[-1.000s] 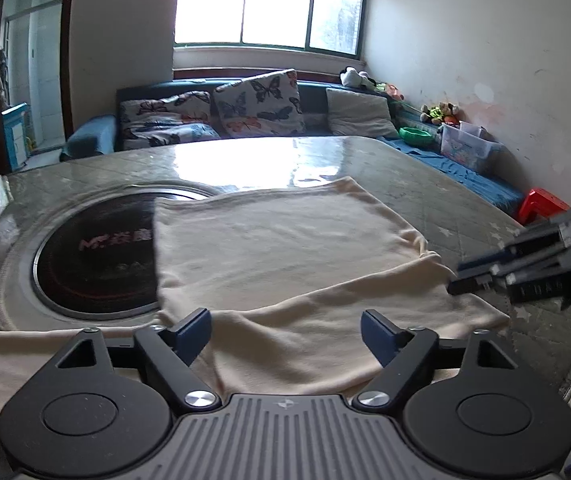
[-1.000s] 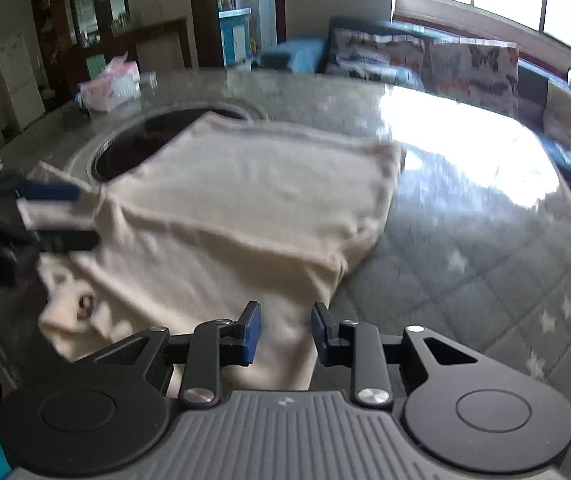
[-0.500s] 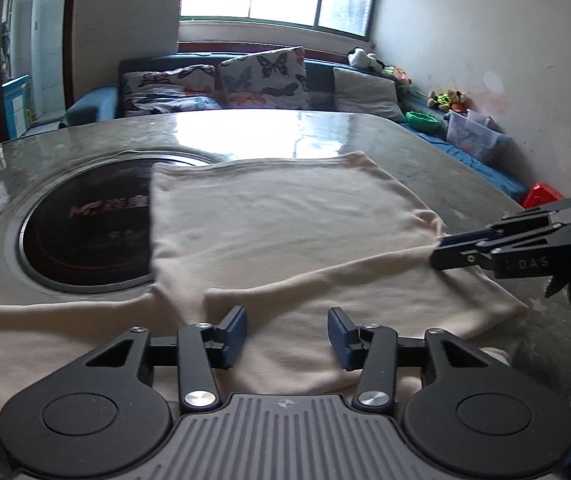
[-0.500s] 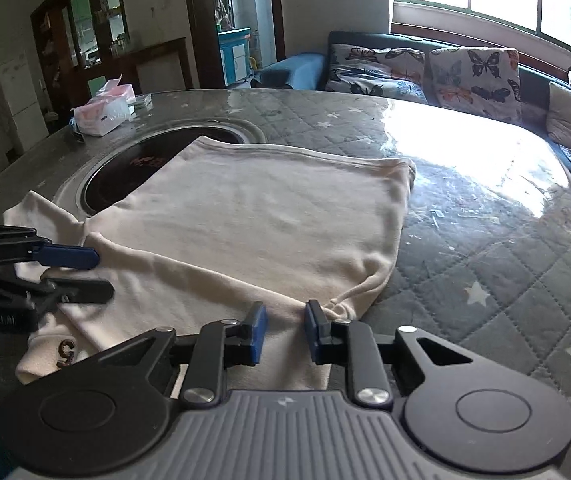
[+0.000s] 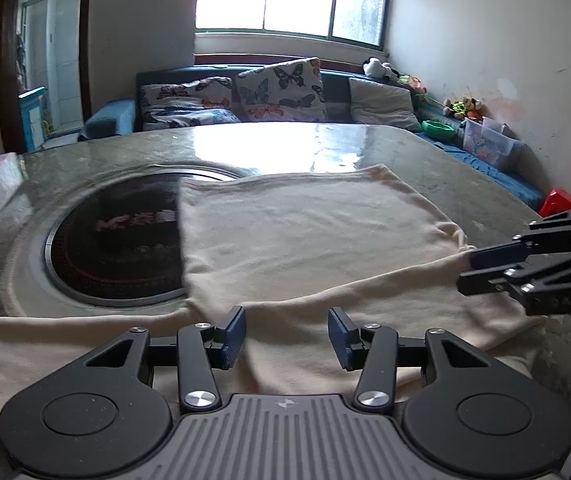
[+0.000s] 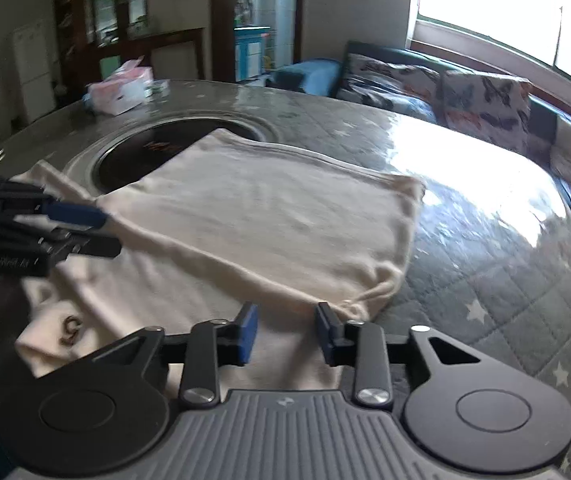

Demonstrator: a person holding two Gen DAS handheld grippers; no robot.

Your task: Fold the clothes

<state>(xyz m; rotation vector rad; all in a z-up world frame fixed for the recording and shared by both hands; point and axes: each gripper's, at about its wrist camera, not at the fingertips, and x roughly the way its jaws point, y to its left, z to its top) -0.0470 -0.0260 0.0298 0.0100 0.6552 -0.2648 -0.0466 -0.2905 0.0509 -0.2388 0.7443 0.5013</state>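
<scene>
A cream garment (image 5: 305, 236) lies spread flat on the table, its far half folded over the near part; it also shows in the right wrist view (image 6: 269, 224). My left gripper (image 5: 285, 334) is open and empty, low over the garment's near fold, with cloth under the gap. My right gripper (image 6: 285, 334) is open and empty over the garment's near right corner, where the cloth bunches. Each gripper shows in the other's view: the right one (image 5: 469, 270) at the garment's right edge, the left one (image 6: 105, 232) at its left edge.
A round black cooktop (image 5: 113, 248) is set into the quilted table (image 6: 505, 280); the garment covers part of it. A tissue pack (image 6: 119, 88) sits at the table's far left. A sofa with butterfly cushions (image 5: 277, 92) stands beyond the table.
Both grippers have opened wider than half a second ago. The garment's near fold has settled flat on the table.
</scene>
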